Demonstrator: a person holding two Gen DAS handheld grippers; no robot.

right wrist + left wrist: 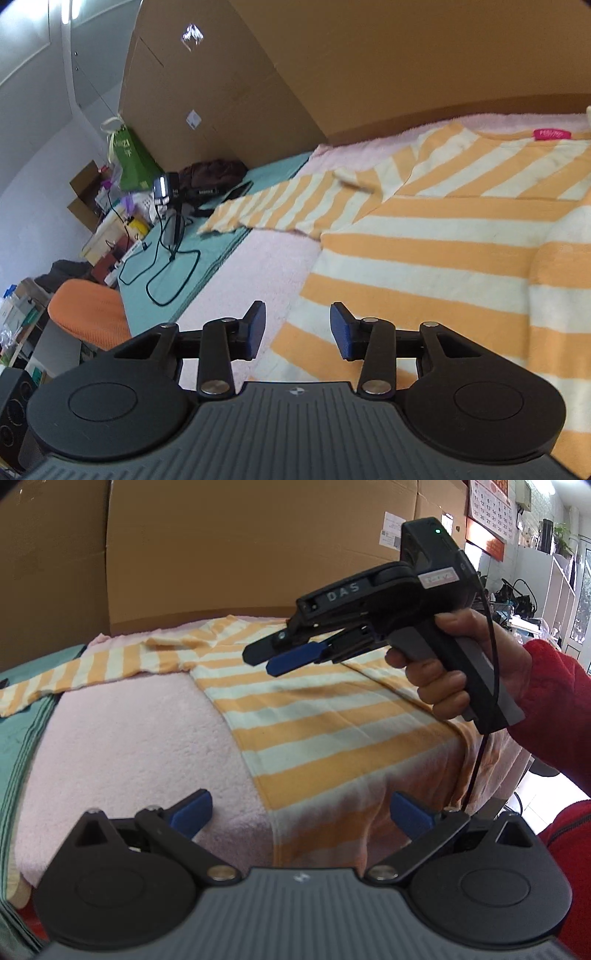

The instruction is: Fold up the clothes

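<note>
On pink towel (122, 734): striped shirt (314, 716), flat, unfolded.
Left of shirt, one sleeve (92, 668) lies outstretched; left gripper (301, 814) spread wide, empty, near hem; right gripper (297, 328) parted, empty, above shirt. Folding apparently unstarted.

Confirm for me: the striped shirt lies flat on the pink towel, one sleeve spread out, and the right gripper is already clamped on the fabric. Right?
Not quite. The right gripper is not clamped on anything: its jaws stand apart and empty above the shirt, as the right wrist view shows. The rest holds: the shirt lies flat on the pink towel with one sleeve spread out.
</note>
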